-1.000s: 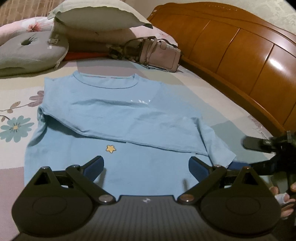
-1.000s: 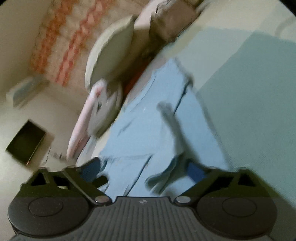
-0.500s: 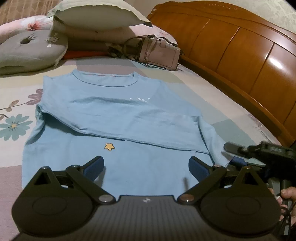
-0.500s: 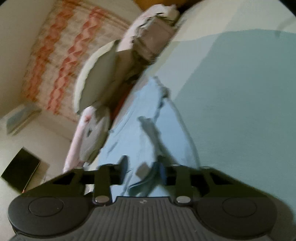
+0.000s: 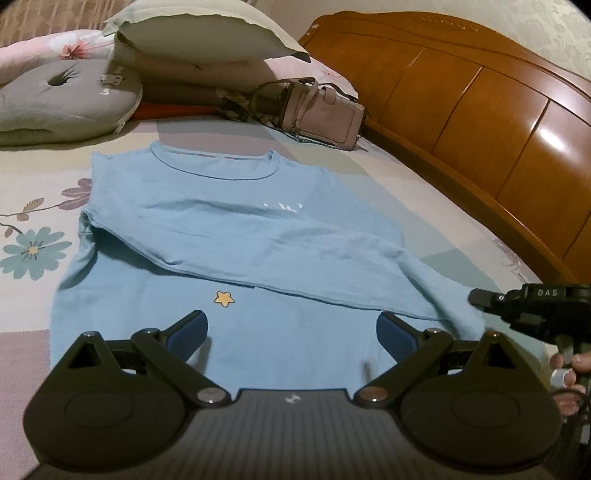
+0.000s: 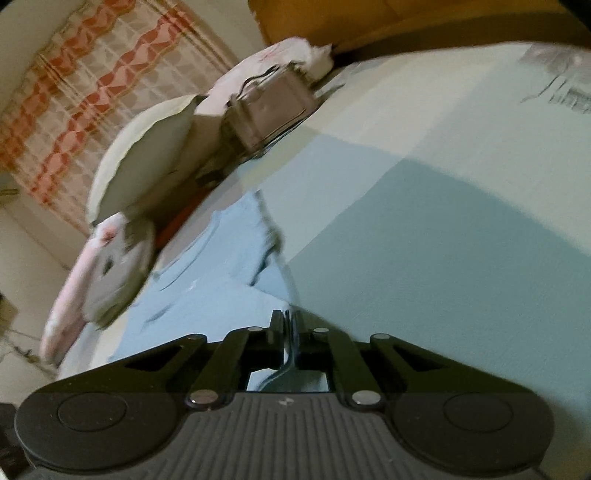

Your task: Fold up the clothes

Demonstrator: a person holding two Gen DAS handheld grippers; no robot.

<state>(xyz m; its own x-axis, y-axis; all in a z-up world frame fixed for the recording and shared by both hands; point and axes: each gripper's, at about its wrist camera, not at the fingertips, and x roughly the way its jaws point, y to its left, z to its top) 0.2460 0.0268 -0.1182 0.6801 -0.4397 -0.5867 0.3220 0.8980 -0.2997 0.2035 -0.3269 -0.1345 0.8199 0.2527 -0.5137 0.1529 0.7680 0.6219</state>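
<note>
Blue shirt [image 5: 236,240] lies collar toward the handbag [image 5: 319,116]; left gripper [image 5: 291,328] spread; right gripper [image 6: 287,325] apparently pinches its blurred sleeve.

Home bedroom: bed [image 5: 424,206], pillows [image 5: 192,33], wooden headboard [image 5: 480,110].

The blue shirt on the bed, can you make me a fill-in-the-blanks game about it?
1. The little shape printed on the blue shirt is a yellow ____.
2. The right gripper is shut on the shirt's ____.
3. The left gripper has its jaws ____ above the shirt.
4. The pink handbag sits next to the wooden ____.

Missing words: star; sleeve; open; headboard
</note>
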